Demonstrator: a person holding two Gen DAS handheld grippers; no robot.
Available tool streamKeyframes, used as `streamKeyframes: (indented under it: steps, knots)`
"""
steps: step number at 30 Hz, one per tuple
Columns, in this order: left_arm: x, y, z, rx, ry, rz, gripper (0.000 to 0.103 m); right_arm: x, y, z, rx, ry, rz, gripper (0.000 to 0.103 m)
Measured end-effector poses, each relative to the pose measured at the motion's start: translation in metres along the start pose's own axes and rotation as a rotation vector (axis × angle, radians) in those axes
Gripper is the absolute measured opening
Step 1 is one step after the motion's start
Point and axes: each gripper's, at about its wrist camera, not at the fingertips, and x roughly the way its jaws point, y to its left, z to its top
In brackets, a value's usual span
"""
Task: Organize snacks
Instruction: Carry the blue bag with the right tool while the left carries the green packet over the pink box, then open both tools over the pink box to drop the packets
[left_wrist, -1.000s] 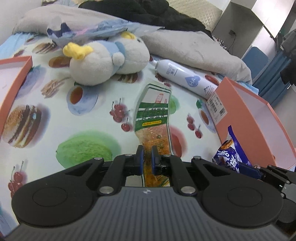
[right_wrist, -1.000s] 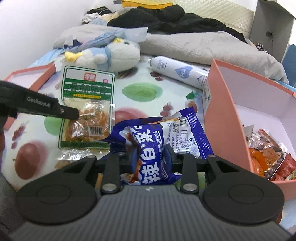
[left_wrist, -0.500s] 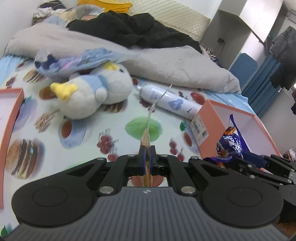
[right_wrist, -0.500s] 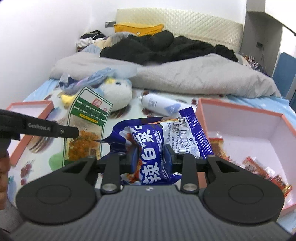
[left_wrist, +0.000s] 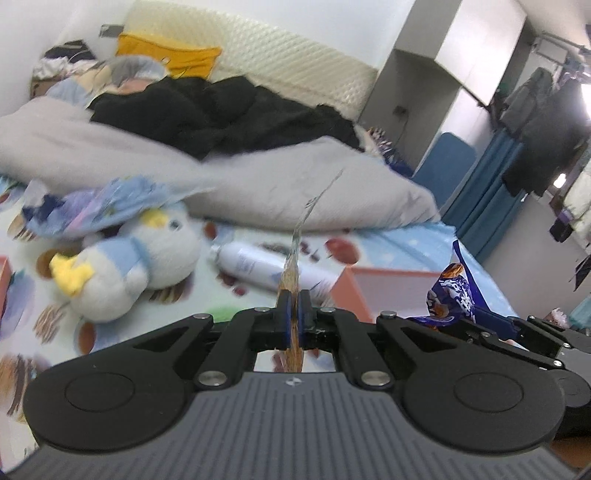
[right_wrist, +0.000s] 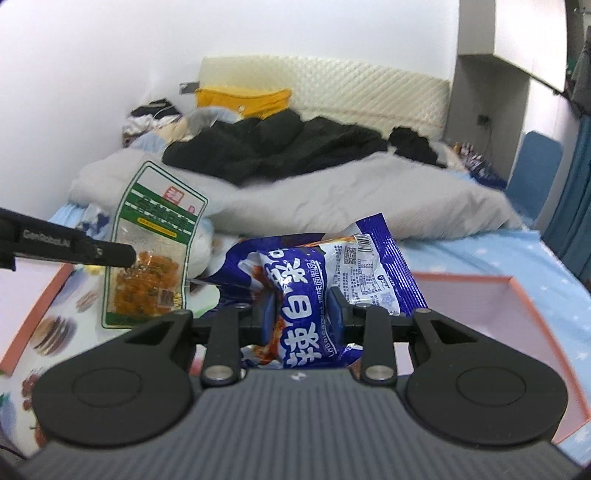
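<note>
Snacks are both held above the bed: the left hand-held gripper (left_wrist: 294, 312) pinches the green-labelled packet (right_wrist: 153, 247) edge-on, the right hand-held gripper (right_wrist: 301, 317) clamps the blue packet (right_wrist: 325, 273). Each should reach above the pink box (right_wrist: 532, 295), just right of the blue packet, before release.

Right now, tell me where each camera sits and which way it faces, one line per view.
Left wrist: on the left gripper, facing up the bed; the jaws pinch the green snack pouch edge-on.
Right wrist: on the right gripper, facing the headboard; the jaws squeeze the blue snack bag.
Shared: both show both snacks, the pink box, and the other gripper at the frame's edge.
</note>
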Motion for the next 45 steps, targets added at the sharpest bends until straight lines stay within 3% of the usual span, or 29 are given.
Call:
streamKeyframes:
  steps: [10,15,24,32,39,41,42,43,44,45]
  knots:
    - [0.016,-0.064,0.028,0.044,-0.031,-0.121,0.004,-0.012,-0.050,0.016,0.039,-0.052,-0.098,0.033]
    - [0.042,-0.096,0.032,0.035,0.015,-0.181,0.004,-0.011,-0.082,0.015,0.075,-0.030,-0.142,0.033]
    - [0.114,-0.147,0.019,0.143,0.163,-0.175,0.004,0.021,-0.131,-0.015,0.193,0.127,-0.166,0.033]
    - [0.162,-0.161,-0.015,0.181,0.323,-0.147,0.004,0.052,-0.151,-0.065,0.264,0.288,-0.146,0.033]
    - [0.167,-0.158,-0.020,0.198,0.333,-0.154,0.005,0.054,-0.156,-0.076,0.296,0.312,-0.145,0.035]
    - [0.165,-0.159,-0.017,0.201,0.339,-0.149,0.015,0.052,-0.157,-0.073,0.297,0.301,-0.145,0.040]
    - [0.163,-0.159,-0.015,0.205,0.338,-0.144,0.034,0.052,-0.160,-0.072,0.300,0.296,-0.148,0.045]
    - [0.161,-0.160,-0.013,0.206,0.330,-0.133,0.057,0.049,-0.162,-0.070,0.308,0.287,-0.152,0.062]
    - [0.156,-0.160,-0.011,0.201,0.313,-0.115,0.065,0.047,-0.163,-0.068,0.318,0.276,-0.154,0.075]
    - [0.150,-0.159,-0.009,0.190,0.292,-0.104,0.069,0.042,-0.165,-0.067,0.327,0.264,-0.153,0.076]
